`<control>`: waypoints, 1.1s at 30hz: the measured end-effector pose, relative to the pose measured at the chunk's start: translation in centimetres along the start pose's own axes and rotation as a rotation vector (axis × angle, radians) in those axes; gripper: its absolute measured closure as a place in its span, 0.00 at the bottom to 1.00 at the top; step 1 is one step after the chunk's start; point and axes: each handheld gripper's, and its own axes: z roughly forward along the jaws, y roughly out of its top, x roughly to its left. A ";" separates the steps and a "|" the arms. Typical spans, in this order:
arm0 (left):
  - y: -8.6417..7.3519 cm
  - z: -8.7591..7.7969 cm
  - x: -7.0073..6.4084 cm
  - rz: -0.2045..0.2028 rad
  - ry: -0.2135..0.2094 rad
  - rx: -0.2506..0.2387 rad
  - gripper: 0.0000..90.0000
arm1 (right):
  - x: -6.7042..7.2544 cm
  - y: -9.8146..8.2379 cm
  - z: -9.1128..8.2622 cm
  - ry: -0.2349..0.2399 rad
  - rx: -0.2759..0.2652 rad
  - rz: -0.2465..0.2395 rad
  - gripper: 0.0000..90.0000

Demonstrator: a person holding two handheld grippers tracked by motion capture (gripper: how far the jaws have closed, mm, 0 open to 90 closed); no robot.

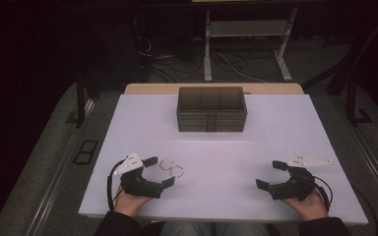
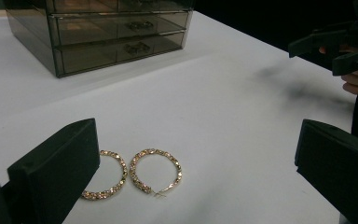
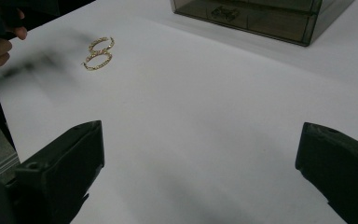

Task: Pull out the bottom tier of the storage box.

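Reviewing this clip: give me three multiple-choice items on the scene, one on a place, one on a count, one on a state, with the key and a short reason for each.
1. Where do the hoop earrings lie?
A. on the table by the left gripper
B. inside the drawer box
C. by the right gripper

2. How many hoop earrings are on the table?
A. one
B. two
C. four

3. How do the left gripper's jaws stand?
A. shut on an earring
B. shut on nothing
C. open, holding nothing

Key:
1 A: the high view shows them just off its jaw tips.
2 B: the left gripper view shows two gold hoops side by side.
3 C: the jaws stand wide apart there, the earrings flat on the table.
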 end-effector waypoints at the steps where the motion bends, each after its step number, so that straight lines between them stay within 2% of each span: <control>1: 0.0 0.0 0.0 -0.001 0.000 0.001 0.00 | 0.0 0.0 0.0 -0.001 -0.001 -0.002 0.01; 19: 0.5 0.6 -0.5 0.004 -0.033 0.042 0.00 | -0.1 -0.1 -0.2 0.000 -0.002 0.005 0.01; 24: 1.2 0.7 -0.7 0.006 -0.035 0.044 0.00 | -0.2 -0.2 -0.4 -0.006 -0.006 0.010 0.01; 28: 2.0 0.9 -0.9 0.016 -0.043 0.072 0.00 | -0.3 -0.2 -0.5 -0.006 -0.012 0.018 0.01; 33: 2.7 1.1 -0.6 0.002 -0.045 0.087 0.00 | -0.4 -0.2 -0.6 -0.006 -0.016 0.015 0.01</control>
